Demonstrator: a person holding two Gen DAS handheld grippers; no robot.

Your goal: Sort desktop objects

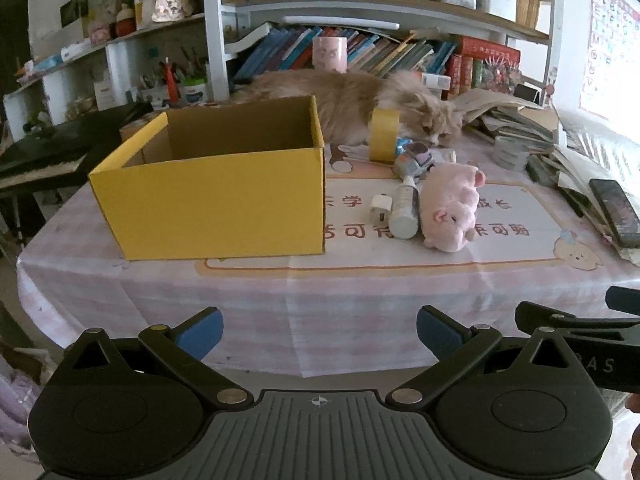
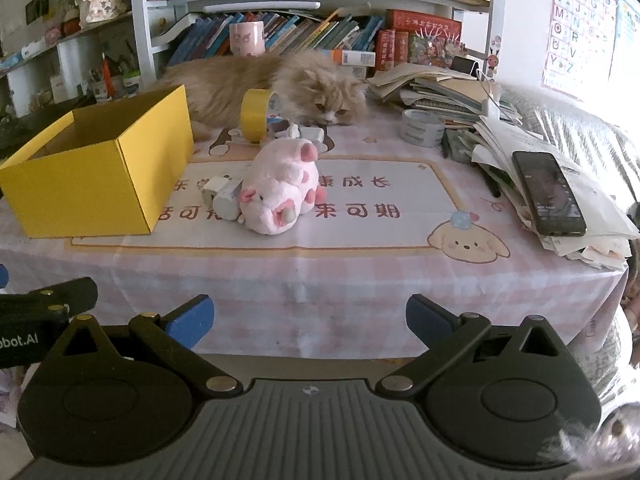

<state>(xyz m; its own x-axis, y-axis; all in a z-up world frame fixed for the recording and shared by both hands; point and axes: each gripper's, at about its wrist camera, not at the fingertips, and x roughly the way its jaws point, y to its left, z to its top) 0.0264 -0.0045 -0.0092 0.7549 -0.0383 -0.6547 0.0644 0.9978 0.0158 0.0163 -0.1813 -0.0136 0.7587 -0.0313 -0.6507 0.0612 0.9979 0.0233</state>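
Note:
An open yellow box point(image 1: 216, 196) point(image 2: 92, 184) stands on the left of the table. To its right lie a pink plush pig point(image 1: 452, 208) point(image 2: 280, 188), a white bottle point(image 1: 405, 210), a small white charger point(image 1: 379, 208) point(image 2: 212, 192), a yellow tape roll point(image 1: 383, 136) point(image 2: 256, 118) and a small toy point(image 1: 416, 158). My left gripper point(image 1: 319, 330) and right gripper point(image 2: 310, 320) are open and empty, held off the table's front edge, well short of the objects.
A fluffy cat point(image 1: 360, 108) point(image 2: 280, 88) lies at the back of the table behind the objects. A grey tape roll point(image 2: 422, 128), a paper stack point(image 2: 520, 148) and a black phone point(image 2: 548, 194) sit at right. Bookshelves point(image 2: 320, 28) rise behind.

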